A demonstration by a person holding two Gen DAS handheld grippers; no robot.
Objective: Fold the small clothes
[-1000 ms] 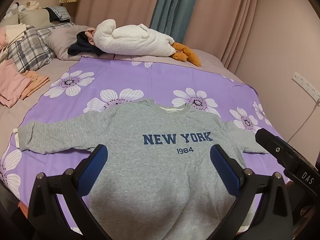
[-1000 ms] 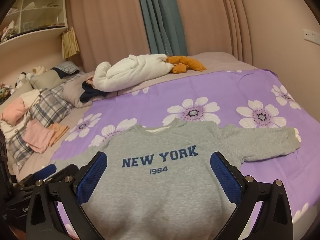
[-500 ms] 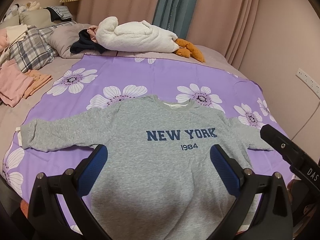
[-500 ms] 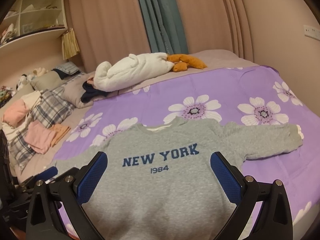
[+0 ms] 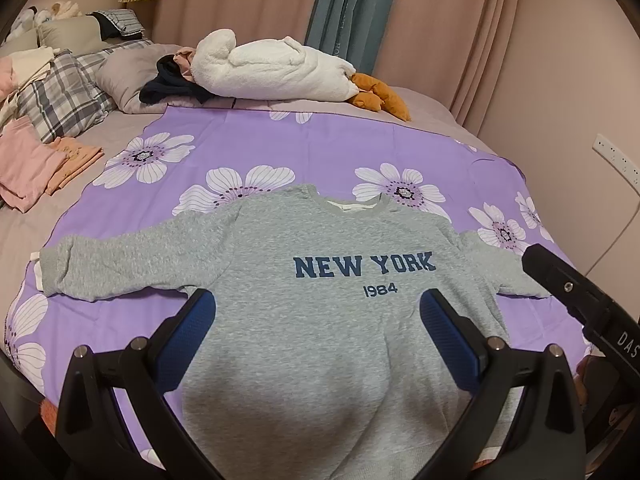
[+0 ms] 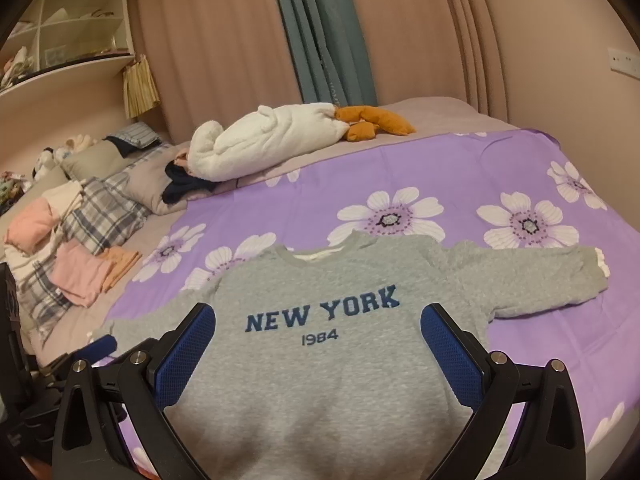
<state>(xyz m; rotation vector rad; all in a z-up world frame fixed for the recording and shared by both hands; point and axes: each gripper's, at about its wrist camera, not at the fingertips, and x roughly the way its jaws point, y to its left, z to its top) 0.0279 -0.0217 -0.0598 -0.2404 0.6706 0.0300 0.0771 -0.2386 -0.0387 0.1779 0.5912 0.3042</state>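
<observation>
Grey sweatshirt [image 5: 320, 320] flat, hem cut off below, left gripper [image 5: 318, 344] and right gripper [image 6: 318, 354] wide apart, empty

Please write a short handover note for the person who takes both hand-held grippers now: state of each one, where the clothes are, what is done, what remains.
Left hand-held gripper: open, holds nothing, above the lower part of the grey sweatshirt.
Right hand-held gripper: open, holds nothing, also above the sweatshirt.
The sweatshirt lies flat, print up, both sleeves spread out, on the purple flowered sheet.
Folded pink and orange clothes lie beside the sheet, on the left in both views.
Done: sweatshirt is laid out.
Left: every fold; no sleeve is turned in yet.
</observation>
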